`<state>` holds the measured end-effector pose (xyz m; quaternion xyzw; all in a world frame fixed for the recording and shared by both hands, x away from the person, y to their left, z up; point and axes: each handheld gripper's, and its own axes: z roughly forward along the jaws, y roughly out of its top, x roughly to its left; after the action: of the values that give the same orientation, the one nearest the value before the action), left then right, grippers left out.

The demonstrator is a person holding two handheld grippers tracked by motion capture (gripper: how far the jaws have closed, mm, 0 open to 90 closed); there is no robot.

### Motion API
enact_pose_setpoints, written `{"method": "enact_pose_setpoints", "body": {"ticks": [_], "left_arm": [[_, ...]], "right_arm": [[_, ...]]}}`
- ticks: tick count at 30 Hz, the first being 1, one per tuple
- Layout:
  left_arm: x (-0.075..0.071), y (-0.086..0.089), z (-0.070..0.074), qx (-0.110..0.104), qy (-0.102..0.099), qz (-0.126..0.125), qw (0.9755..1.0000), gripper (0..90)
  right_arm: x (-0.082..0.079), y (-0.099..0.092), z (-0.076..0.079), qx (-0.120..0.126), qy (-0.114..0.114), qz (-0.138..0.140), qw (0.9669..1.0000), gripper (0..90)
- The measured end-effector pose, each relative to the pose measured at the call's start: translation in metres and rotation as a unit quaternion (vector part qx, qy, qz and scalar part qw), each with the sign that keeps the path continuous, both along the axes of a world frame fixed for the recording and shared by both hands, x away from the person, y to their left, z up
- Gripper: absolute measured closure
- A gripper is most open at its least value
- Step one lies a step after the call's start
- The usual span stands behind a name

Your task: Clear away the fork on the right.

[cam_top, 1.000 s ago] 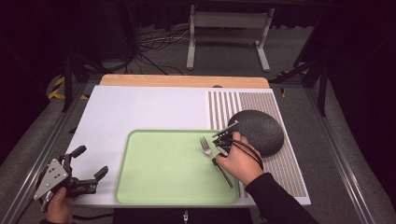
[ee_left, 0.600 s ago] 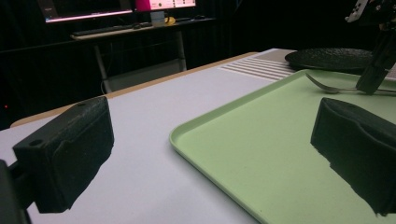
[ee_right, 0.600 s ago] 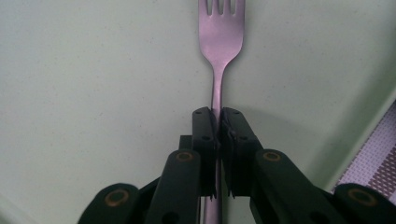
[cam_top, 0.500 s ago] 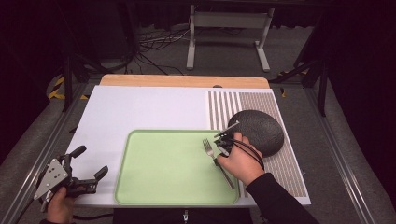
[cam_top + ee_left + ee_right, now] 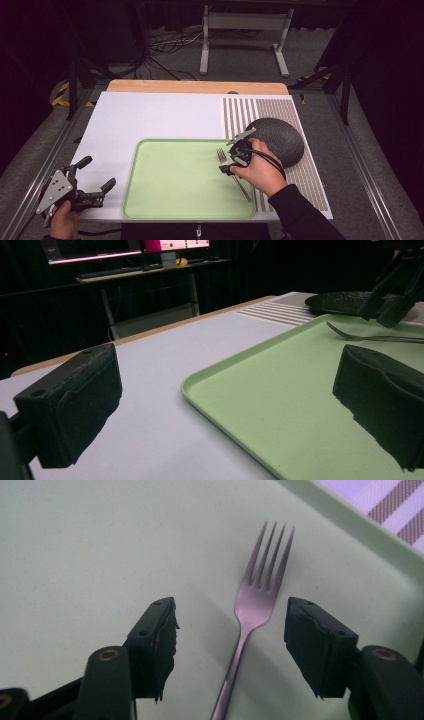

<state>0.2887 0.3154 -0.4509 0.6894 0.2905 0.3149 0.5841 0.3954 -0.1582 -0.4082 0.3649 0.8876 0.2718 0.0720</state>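
Right now we are at the letting-go step: the fork (image 5: pixel 256 605) lies flat on the green tray (image 5: pixel 165 195), near its right edge, tines pointing away from us and handle running back toward our right wrist. Our right hand-held gripper (image 5: pixel 230 645) sits low over the neck of the fork, and its jaws have just been opening; in the right gripper view they stand apart on either side of the handle with a clear gap to each pad, so nothing is pinched. The fork is between them but free, resting on the tray by its own weight. In the high view the same hand-held gripper (image 5: pixel 237 157) hovers at the tray's right side, just beside the dark round plate (image 5: pixel 280 137) that lies on the striped mat (image 5: pixel 305 175).

Our left hand-held gripper (image 5: pixel 95 180) waits off the tray near the front left corner of the bench (image 5: pixel 150 120), jaws wide and empty, as the left gripper view also shows, looking across the tray's rim toward the fork (image 5: pixel 370 336).

We judge the placing as all but done. The next move calls for lifting the right hand straight up, so that neither pad drags the handle and skews the fork, before drawing back.
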Motion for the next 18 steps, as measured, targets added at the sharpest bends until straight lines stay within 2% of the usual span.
{"method": "enact_pose_setpoints", "body": {"ticks": [2, 4, 7, 10, 11, 12, 14, 18], "left_arm": [[0.0, 0.0, 0.0, 0.0, 0.0, 0.0, 1.0, 0.0], [0.0, 0.0, 0.0, 0.0, 0.0, -0.001, 1.0, 0.0], [0.0, 0.0, 0.0, 0.0, 0.0, -0.001, 1.0, 0.0], [0.0, 0.0, 0.0, 0.0, -0.001, 0.0, 1.0, 0.0], [0.0, 0.0, 0.0, 0.0, -0.001, 0.0, 1.0, 0.0], [0.0, 0.0, 0.0, 0.0, -0.001, 0.0, 1.0, 0.0], [0.0, 0.0, 0.0, 0.001, -0.001, -0.001, 1.0, 0.0], [0.0, 0.0, 0.0, 0.0, -0.001, 0.0, 1.0, 0.0]], "right_arm": [[0.0, 0.001, 0.0, 0.005, -0.016, 0.026, 0.9995, 41.5], [0.001, 0.002, 0.0, 0.006, -0.029, 0.049, 0.9984, 50.4], [0.0, 0.004, -0.001, 0.003, -0.029, 0.064, 0.9975, 61.5], [0.0, 0.005, -0.002, 0.019, -0.031, 0.07, 0.9969, 67.1], [0.0, 0.005, -0.003, 0.016, -0.023, 0.07, 0.9971, 73.1], [0.0, 0.005, -0.003, 0.016, -0.023, 0.07, 0.9971, 73.1], [-0.001, 0.006, -0.006, 0.0, -0.026, 0.075, 0.9968, 79.3], [0.0, 0.007, -0.011, -0.016, -0.019, 0.081, 0.9964, 84.7]]}}
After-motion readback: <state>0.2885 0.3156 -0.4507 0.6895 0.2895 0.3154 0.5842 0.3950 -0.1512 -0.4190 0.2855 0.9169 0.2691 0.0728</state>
